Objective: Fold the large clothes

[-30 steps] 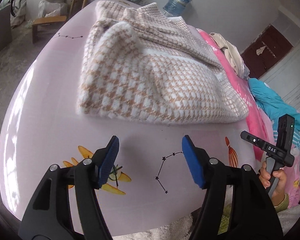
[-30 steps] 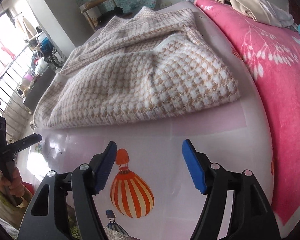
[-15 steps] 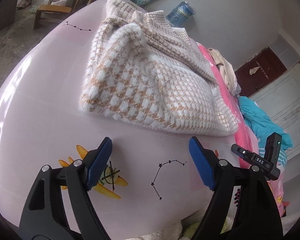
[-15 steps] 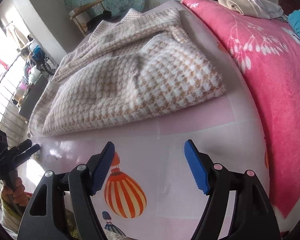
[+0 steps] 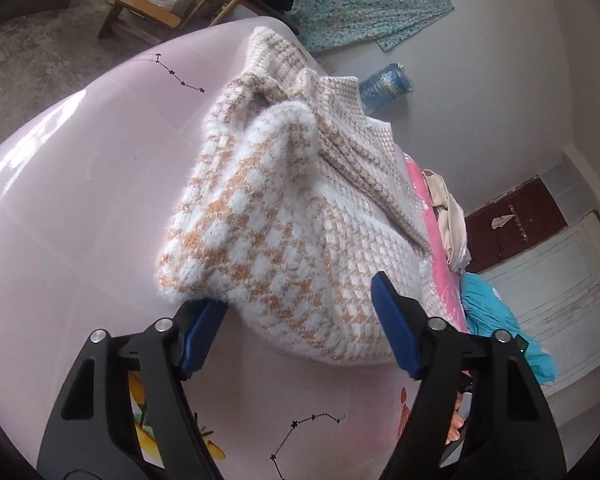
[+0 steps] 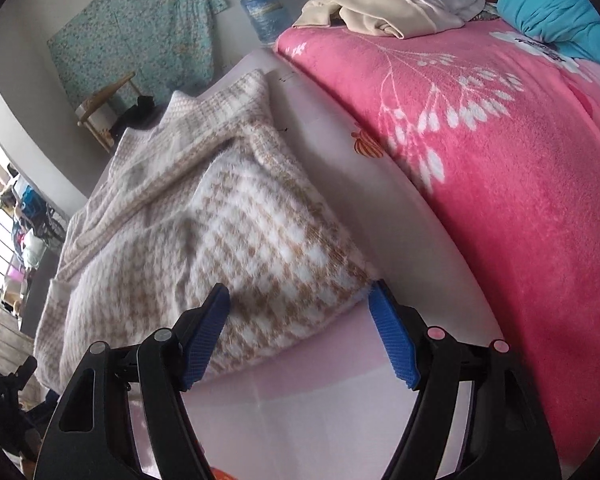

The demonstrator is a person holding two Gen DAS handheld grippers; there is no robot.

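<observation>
Blue-padded tongs stand at both near corners of a fluffy tan-and-white checked sweater [image 5: 284, 216] on a pale pink sheet [image 5: 72, 184]. The left gripper [image 5: 296, 320], whose jaws have just been narrowing, straddles the near left corner, pads not yet pressing. The right gripper [image 6: 300, 328] stands wide around the near right corner, also unclamped. The folded sweater runs lengthwise away from both hands toward the wall, each hand nearest its own corner, so the next fold likely carries this near edge forward. A pink blanket [image 6: 500, 160] lies to the right.
</observation>
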